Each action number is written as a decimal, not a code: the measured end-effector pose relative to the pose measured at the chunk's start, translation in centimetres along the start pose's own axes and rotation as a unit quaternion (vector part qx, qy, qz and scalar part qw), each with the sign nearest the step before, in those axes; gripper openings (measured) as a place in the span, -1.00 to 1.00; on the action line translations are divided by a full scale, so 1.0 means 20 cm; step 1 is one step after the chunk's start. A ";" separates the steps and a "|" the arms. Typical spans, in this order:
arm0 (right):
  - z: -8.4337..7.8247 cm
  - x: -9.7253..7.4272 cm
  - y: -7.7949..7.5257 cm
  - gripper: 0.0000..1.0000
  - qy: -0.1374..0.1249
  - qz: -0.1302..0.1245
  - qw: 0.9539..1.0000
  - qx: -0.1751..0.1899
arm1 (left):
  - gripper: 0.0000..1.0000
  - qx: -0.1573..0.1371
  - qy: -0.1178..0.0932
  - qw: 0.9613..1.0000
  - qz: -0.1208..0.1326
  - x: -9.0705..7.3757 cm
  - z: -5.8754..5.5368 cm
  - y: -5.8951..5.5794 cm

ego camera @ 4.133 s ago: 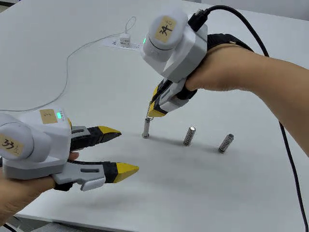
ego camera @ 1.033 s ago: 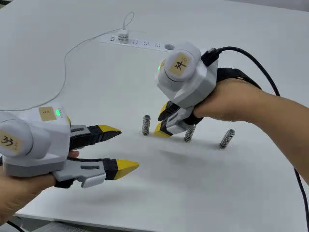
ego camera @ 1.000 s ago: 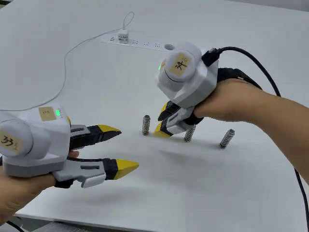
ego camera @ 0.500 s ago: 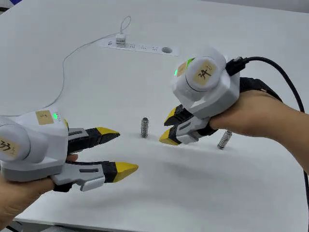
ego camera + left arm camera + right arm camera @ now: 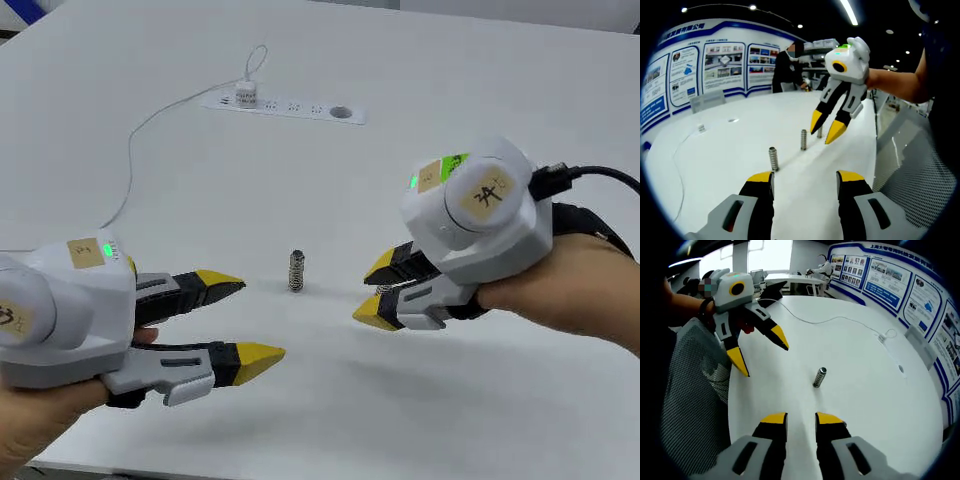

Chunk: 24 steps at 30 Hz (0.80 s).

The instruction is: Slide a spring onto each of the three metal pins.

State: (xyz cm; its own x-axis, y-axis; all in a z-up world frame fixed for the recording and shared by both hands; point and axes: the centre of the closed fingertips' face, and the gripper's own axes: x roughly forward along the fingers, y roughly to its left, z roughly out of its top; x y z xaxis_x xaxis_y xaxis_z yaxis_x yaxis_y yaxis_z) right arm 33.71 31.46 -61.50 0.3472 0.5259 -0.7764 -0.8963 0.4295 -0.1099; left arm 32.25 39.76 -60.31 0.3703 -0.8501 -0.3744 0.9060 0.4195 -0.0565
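While both are held above the white tabletop (image 5: 330,400), the left tongs (image 5: 245,318) sit at 8 o'clock in the head view. Their yellow-tipped jaws are spread wide on nothing and aim toward 3 o'clock. A thin white cable (image 5: 128,150) curves across the tabletop at 10 o'clock and runs up to a power strip (image 5: 285,104) lying near 12 o'clock. Just left of centre a spring (image 5: 296,271) stands upright, apart from both tongs and roughly between their tips. At 3 o'clock the right tongs (image 5: 372,290) aim back toward 9 o'clock, jaws parted by a smaller gap and empty.

In the left gripper view, the left tongs' own jaws rise from 6 o'clock, well apart. The spring (image 5: 773,158) stands just beyond the left jaw, and a second spring (image 5: 803,139) stands upright farther on, near centre. The right tongs (image 5: 826,127) hang down from 1 o'clock, with their tips close beside the second spring. Whether they touch it cannot be told.

In the right gripper view, the left tongs (image 5: 763,356) reach in from 10 o'clock, splayed open. The spring stands near centre with the shiny top of its pin (image 5: 822,371) showing above the coil. The right tongs' own jaws rise from 6 o'clock, slightly parted, short of the spring. The cable trails off toward 2 o'clock.
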 end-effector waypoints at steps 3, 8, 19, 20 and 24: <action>-0.01 -0.02 0.00 -0.54 -0.008 -0.005 1.000 0.006 | 0.03 0.001 0.000 1.000 0.000 0.00 0.00 -0.01; -0.04 -0.06 0.01 -0.54 -0.020 -0.013 1.000 0.018 | 0.04 0.002 -0.002 1.000 0.002 -0.01 0.01 -0.01; -0.09 -0.12 0.00 -0.52 -0.044 -0.029 0.998 0.040 | 0.06 0.004 -0.004 1.000 0.004 -0.02 0.02 -0.02; -0.10 -0.13 0.00 -0.52 -0.047 -0.032 0.998 0.042 | 0.06 0.005 -0.004 1.000 0.003 -0.02 0.03 -0.02; -0.12 -0.15 0.00 -0.50 -0.057 -0.035 0.996 0.051 | 0.06 0.005 -0.004 1.000 0.004 -0.02 0.03 -0.02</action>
State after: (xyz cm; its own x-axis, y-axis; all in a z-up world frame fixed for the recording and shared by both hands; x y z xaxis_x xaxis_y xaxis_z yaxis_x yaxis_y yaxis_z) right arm 31.91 28.15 -60.55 0.4430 0.5695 -0.6924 -0.8380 0.5374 -0.0941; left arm 31.81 39.81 -59.59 0.3784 -0.8497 -0.3672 0.9054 0.4222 -0.0439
